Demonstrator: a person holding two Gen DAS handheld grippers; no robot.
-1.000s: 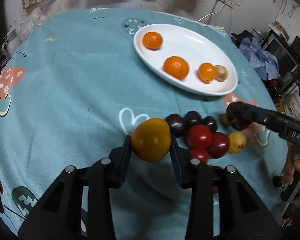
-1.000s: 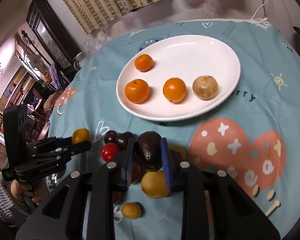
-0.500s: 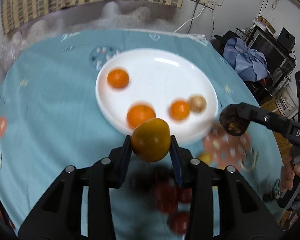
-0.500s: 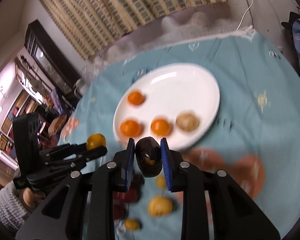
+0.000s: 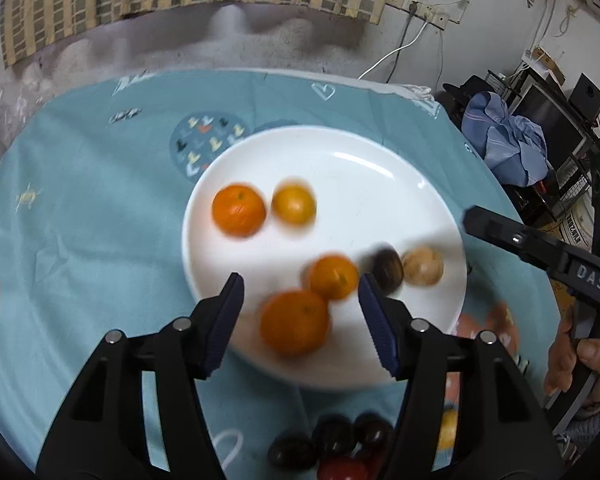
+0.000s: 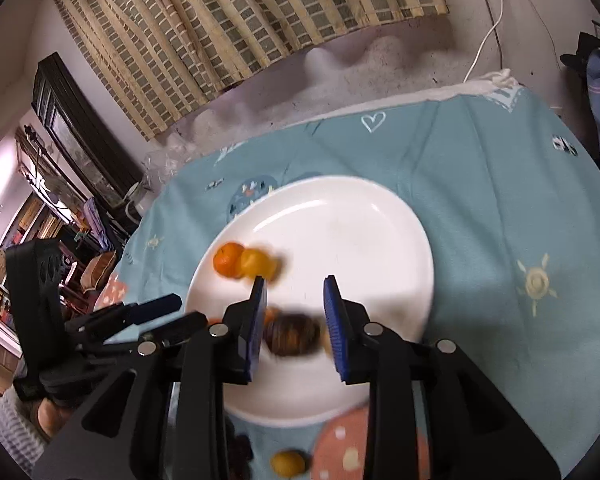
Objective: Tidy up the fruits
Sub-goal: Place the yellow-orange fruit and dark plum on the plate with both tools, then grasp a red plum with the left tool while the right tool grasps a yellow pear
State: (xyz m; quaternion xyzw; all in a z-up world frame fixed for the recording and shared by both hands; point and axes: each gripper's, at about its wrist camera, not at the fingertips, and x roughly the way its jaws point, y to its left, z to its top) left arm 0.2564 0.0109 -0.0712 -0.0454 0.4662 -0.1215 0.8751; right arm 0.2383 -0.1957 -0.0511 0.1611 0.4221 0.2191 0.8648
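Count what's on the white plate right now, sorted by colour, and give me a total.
Orange fruits: 3
Yellow-orange fruit: 1
Dark brown fruit: 1
Tan fruit: 1
Total on the white plate: 6

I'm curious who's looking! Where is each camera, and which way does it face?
Left wrist: rides the left gripper, looking down past its opening, empty fingers at the plate; the right gripper and a hand show at right.
Right wrist: rides the right gripper, looking down between its parted fingers at the plate; the left gripper and a sleeve show at left.
Shared: plate, oranges, dark fruit.
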